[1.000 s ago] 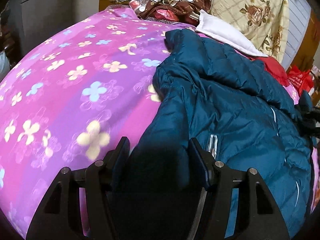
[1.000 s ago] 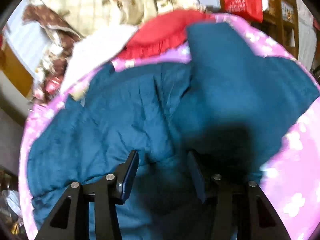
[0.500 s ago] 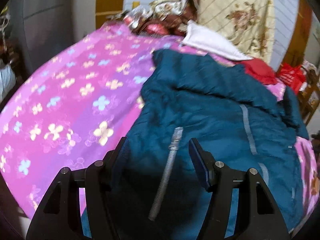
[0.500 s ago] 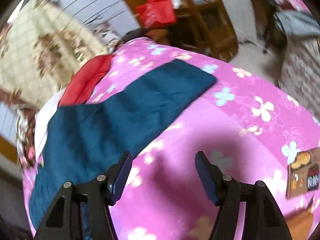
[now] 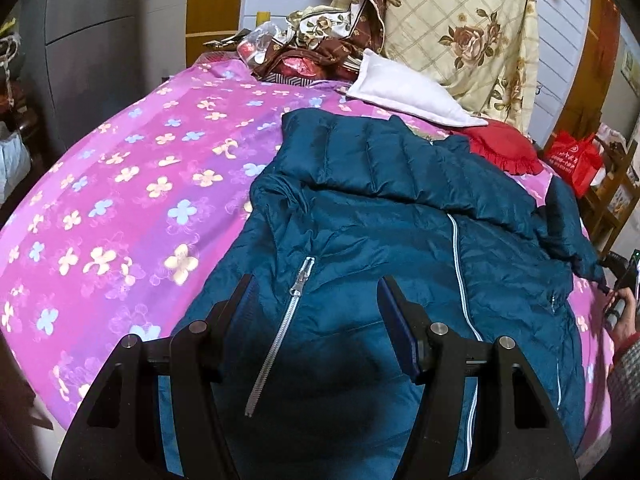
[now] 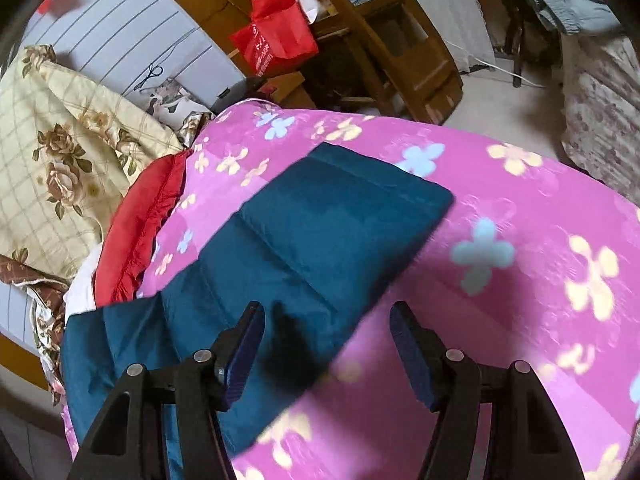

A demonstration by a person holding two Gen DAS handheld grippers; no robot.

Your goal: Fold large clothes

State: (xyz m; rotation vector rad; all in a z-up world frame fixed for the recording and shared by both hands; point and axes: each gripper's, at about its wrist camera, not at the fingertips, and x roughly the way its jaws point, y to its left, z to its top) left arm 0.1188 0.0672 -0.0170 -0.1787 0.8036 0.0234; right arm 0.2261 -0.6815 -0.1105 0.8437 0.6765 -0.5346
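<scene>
A large dark teal padded jacket (image 5: 392, 232) lies front up on a pink flowered bedspread (image 5: 120, 200). Its left sleeve is folded across the chest. My left gripper (image 5: 314, 296) is open and empty, above the jacket's lower front near a silver pocket zipper (image 5: 280, 328). In the right wrist view the jacket's other sleeve (image 6: 320, 232) lies stretched out flat on the bedspread (image 6: 520, 280). My right gripper (image 6: 326, 324) is open and empty, above the sleeve's near edge.
A white pillow (image 5: 404, 92), a red cushion (image 5: 504, 148) and a cream flowered quilt (image 5: 472, 32) lie at the bed's head. A red bag (image 6: 276, 36) and wooden furniture (image 6: 392, 48) stand beside the bed. A grey cabinet (image 5: 92, 40) stands at the left.
My left gripper pulled back and rose from the jacket, with the sleeve left folded over. My right gripper swung off the jacket body toward the outstretched sleeve and came closer to it.
</scene>
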